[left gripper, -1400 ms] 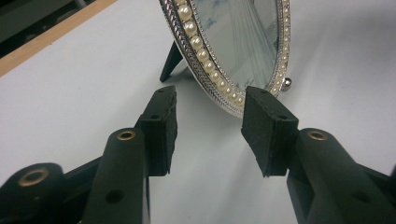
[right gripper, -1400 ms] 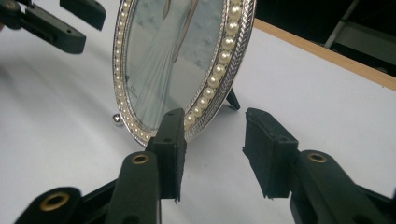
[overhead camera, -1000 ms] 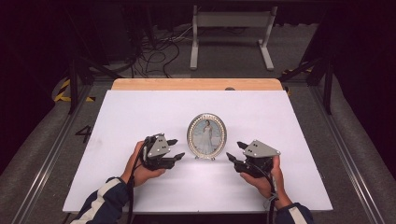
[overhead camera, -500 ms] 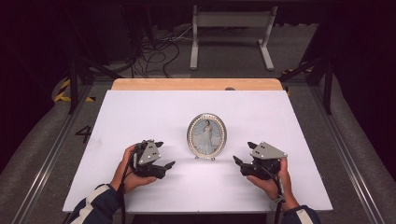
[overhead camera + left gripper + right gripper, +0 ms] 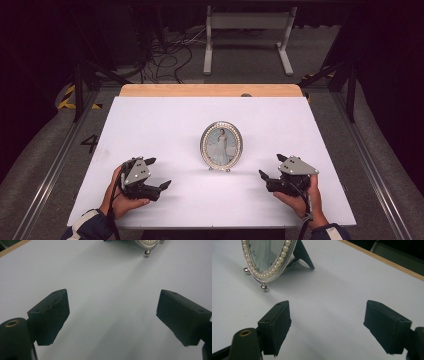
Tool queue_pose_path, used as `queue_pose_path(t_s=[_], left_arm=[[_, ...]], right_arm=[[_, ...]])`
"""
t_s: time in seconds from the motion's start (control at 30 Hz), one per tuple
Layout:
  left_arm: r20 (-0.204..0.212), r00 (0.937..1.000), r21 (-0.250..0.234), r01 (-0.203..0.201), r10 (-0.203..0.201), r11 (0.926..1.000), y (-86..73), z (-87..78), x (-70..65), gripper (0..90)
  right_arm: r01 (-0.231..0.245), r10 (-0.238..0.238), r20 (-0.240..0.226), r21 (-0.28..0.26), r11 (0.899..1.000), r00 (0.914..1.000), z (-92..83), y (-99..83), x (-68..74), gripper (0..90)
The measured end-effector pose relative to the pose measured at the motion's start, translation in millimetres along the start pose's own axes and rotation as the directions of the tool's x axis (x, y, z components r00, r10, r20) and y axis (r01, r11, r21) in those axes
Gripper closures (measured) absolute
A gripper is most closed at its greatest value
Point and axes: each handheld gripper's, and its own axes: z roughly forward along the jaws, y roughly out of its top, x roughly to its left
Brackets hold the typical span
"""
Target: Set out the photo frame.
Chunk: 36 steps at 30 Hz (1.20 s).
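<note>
You've got an oval picture frame (image 5: 221, 148) standing upright near the middle of the white desk (image 5: 165, 120), propped on its back stand and resting on little ball feet, with a pearl-beaded rim around the glass. It faces your side of the desk.

Your left tongs (image 5: 161, 179) sit low over the desk, off to the left of the frame and nearer to you, well apart from it. Their jaws have just been opening, and they stand wide apart with nothing between them: in the left gripper view there is only bare white desk between the two black pads (image 5: 51, 315), and one ball foot of the frame (image 5: 148, 251) peeks in at the top edge, far ahead.

Your right tongs (image 5: 269, 169) mirror that on the other side, to the right of the frame and a little nearer to you, clear of it. Their jaws have also just been opening, and they are released too, gripping nothing. In the right gripper view the frame (image 5: 274, 265) leans at the upper left, its black stand (image 5: 303, 253) angled down to the desk behind it, while the left pad (image 5: 275, 325) points just below the nearest ball foot without touching it.

Both of your hands rest close to the desk's near edge, the frame standing free between them, touched by neither.
</note>
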Motion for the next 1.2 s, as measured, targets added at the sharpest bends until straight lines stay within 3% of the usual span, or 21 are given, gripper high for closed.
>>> queue_pose_path(t_s=[0.17,0.37,0.7,0.9,1.2], left_arm=[[0.001,0.9999,0.002,0.015,-0.015,0.9999,-7.3,-5.4,1.1,11.8],[-0.027,0.9995,-0.007,0.016,-0.016,0.9999,-11.9,-14.9,5.0,9.7],[-0.053,0.9967,-0.002,0.060,-0.060,0.9982,-31.1,-32.7,13.0,3.8],[-0.056,0.9926,0.004,0.108,-0.108,0.9941,-43.1,-41.8,19.3,2.4],[-0.074,0.9909,0.006,0.113,-0.112,0.9936,-44.7,-40.3,19.3,2.2]], right_arm=[[-0.001,0.001,0.011,0.009,1.000,0.9999,-3.9,-9.0,-3.8,20.9],[-0.017,0.017,0.030,0.011,1.000,0.9994,-13.8,-18.5,-12.5,20.7],[-0.044,0.043,0.067,0.018,0.999,0.9969,-23.3,-30.5,-21.1,17.1],[-0.061,0.060,0.065,0.020,0.998,0.9961,-23.5,-34.6,-22.8,15.0],[-0.052,0.051,0.042,0.013,0.999,0.9978,-20.6,-35.7,-19.4,14.8]])
